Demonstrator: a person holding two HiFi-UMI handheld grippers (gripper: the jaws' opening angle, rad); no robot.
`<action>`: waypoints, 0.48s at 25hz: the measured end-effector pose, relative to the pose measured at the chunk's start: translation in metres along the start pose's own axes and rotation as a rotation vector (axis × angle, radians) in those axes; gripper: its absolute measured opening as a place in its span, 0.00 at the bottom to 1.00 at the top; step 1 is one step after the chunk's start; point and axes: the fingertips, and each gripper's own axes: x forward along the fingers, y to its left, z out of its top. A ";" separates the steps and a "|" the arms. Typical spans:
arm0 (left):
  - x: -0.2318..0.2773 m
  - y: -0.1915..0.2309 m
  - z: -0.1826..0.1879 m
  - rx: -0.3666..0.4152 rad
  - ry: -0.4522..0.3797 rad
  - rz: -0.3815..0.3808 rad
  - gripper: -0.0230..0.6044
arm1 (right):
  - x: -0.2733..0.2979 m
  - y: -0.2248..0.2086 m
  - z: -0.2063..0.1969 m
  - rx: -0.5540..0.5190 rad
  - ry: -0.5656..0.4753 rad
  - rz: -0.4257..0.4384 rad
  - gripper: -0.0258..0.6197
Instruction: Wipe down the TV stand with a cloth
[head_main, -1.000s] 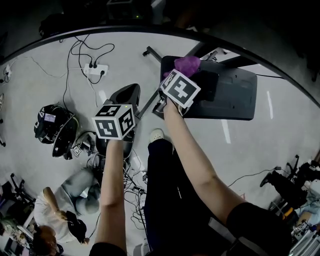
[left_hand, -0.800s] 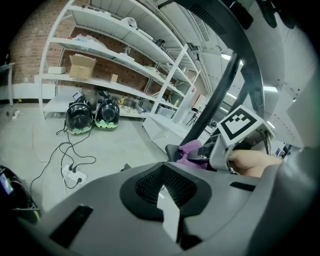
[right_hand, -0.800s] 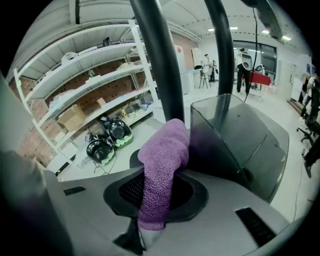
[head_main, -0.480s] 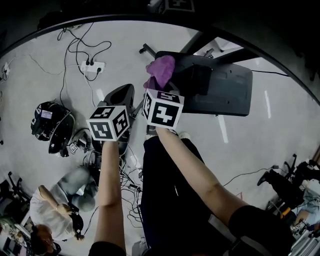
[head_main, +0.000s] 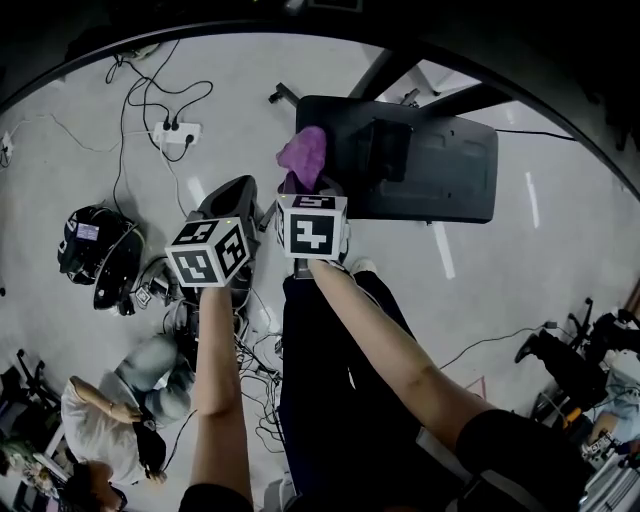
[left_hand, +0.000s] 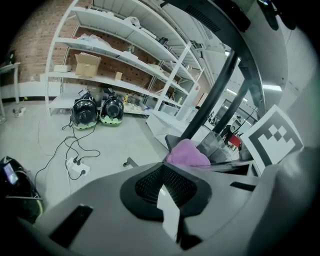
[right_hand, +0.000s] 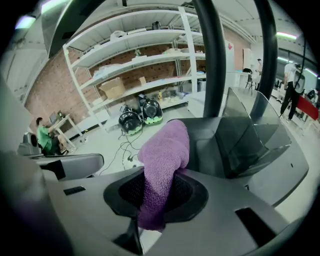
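The TV stand's black base plate (head_main: 440, 175) lies on the grey floor ahead of me, its dark posts (right_hand: 212, 65) rising from it. A purple cloth (head_main: 303, 155) hangs over the plate's left edge, and my right gripper (head_main: 302, 185) is shut on it. In the right gripper view the cloth (right_hand: 162, 165) runs from the closed jaws up onto the plate (right_hand: 250, 150). My left gripper (head_main: 237, 200) hovers to the left of the stand, shut on nothing, apart from the cloth (left_hand: 187, 154), which shows beyond its jaws in its own view.
A power strip with trailing cables (head_main: 178, 132) lies on the floor at the back left. A black helmet-like unit (head_main: 98, 250) sits at the left, and a person (head_main: 110, 410) crouches at the lower left. White shelving (left_hand: 115, 50) lines the brick wall. More equipment (head_main: 575, 365) stands at the right.
My right gripper has dragged the cloth leftward and nearer to me, from the plate's back onto its left edge. The left gripper has drifted slightly left.
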 end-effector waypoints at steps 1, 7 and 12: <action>0.001 -0.001 -0.001 0.000 0.001 -0.002 0.04 | 0.000 -0.004 -0.001 0.010 0.005 -0.005 0.18; 0.010 -0.015 -0.007 0.001 0.014 -0.018 0.04 | -0.003 -0.023 -0.006 0.066 0.017 -0.021 0.18; 0.018 -0.028 -0.013 0.015 0.027 -0.031 0.04 | -0.008 -0.044 -0.010 0.105 0.012 -0.043 0.18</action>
